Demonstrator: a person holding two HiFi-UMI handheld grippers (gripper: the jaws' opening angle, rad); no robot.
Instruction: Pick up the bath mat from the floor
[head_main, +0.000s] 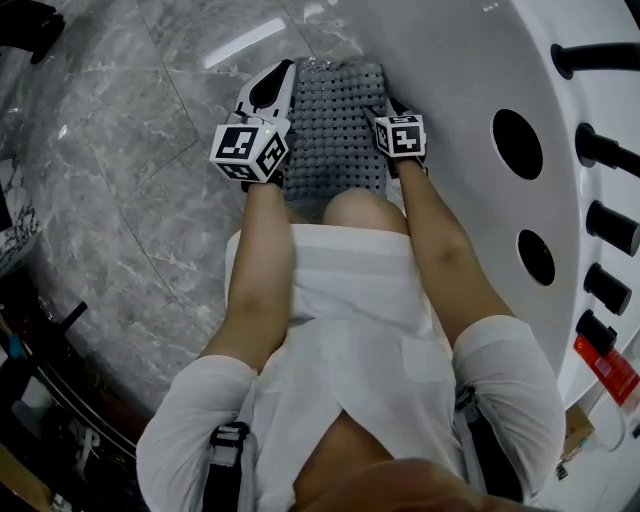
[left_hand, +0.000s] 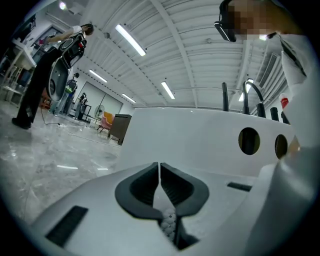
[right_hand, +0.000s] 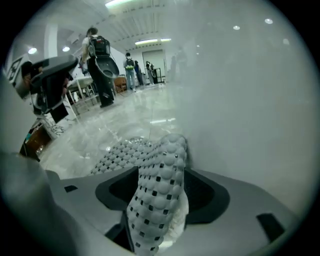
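The grey veined marble floor (head_main: 120, 220) fills the left half of the head view. The white curved bathtub (head_main: 470, 60) takes the right side; its outer wall meets the floor beside the work area. A person in white clothing (head_main: 350, 340) crouches at the tub and extends both bare forearms forward.

The grey bubble-textured rubber bath mat (head_main: 335, 130) lies on the floor against the tub wall, between the two grippers. Most of it rests flat.

The left gripper (head_main: 272, 88) sits at the mat's left edge. In the left gripper view its jaws (left_hand: 160, 172) are pressed together along their full length. A small patch of the mat (left_hand: 168, 222) shows at the base of the pads, so the edge appears to be pinched there, though little of it is visible.

The right gripper (head_main: 388, 108) sits at the mat's right edge, next to the tub wall. In the right gripper view its jaws (right_hand: 162, 172) stand wide apart. A raised fold of the mat (right_hand: 155, 200) stands between them, with dark pad showing on both sides of the fold.

Two round dark holes (head_main: 517, 143) pierce the tub rim. A row of black fittings (head_main: 610, 230) stands along its far edge.
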